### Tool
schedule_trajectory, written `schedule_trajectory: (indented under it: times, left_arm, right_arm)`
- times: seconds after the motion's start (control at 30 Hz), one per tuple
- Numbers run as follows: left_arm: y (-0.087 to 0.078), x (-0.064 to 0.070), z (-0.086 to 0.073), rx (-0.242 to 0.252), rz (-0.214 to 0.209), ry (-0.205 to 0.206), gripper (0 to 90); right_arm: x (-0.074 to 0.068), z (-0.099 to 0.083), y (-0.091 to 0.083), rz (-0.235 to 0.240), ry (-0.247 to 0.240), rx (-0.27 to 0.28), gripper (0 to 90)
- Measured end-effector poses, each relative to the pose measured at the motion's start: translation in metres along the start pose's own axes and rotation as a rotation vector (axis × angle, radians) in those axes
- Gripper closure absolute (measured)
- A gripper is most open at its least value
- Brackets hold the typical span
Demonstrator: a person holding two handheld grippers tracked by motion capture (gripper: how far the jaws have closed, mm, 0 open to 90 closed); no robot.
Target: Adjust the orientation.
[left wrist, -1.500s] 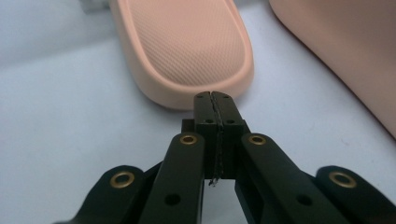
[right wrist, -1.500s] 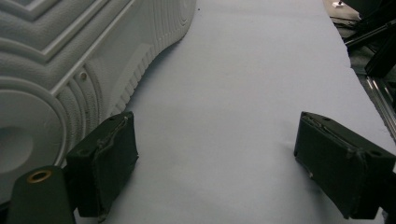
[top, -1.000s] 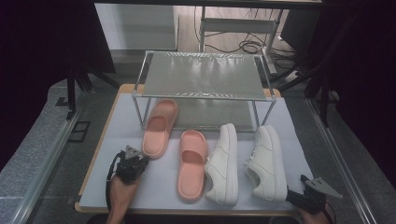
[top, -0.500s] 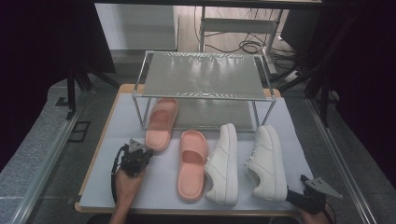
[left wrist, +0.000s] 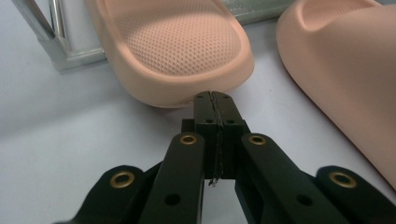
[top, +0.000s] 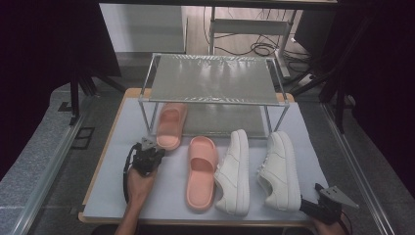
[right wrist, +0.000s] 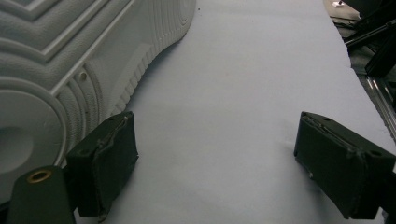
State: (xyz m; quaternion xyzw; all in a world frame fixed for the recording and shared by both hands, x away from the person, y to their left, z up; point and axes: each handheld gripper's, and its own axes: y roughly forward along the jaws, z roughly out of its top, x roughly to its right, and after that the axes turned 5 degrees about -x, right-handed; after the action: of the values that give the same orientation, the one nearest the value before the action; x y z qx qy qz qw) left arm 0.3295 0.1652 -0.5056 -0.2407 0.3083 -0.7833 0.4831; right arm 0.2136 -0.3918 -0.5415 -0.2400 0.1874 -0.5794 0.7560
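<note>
Bench [top: 112, 196], left strip: bare beside the left hand-held gripper [top: 149, 152].
Ahead of it: heel of the rear pink slipper [left wrist: 177, 51] touching the pressed-together jaw tips; rack leg [left wrist: 39, 28] just left.
Front pink slipper [left wrist: 345, 70] blocks the right side.
Right edge: open bench before the right hand-held gripper [right wrist: 215, 154], jaws wide apart; white sneaker [right wrist: 60, 60] walls its left.

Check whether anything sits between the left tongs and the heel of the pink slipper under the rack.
Nothing visible does. The left tongs, jaws shut together, point straight at the heel of the pink slipper, tips right at its edge with only bare white mat around. The second pink slipper lies off to the side, and the rack leg stands clear.
</note>
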Motion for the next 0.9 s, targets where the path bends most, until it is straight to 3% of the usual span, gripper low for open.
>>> schedule_trajectory:
  times: [0.37,0.9]
  left_arm:
    - [0.014,0.002,0.015,-0.006,0.015,-0.001,89.7]
    - [0.031,-0.007,0.034,-0.002,0.051,-0.012,89.7]
  right_arm:
    - [0.000,0.000,0.000,0.000,-0.001,0.000,12.7]
    - [0.000,0.000,0.000,0.000,-0.001,0.000,12.7]
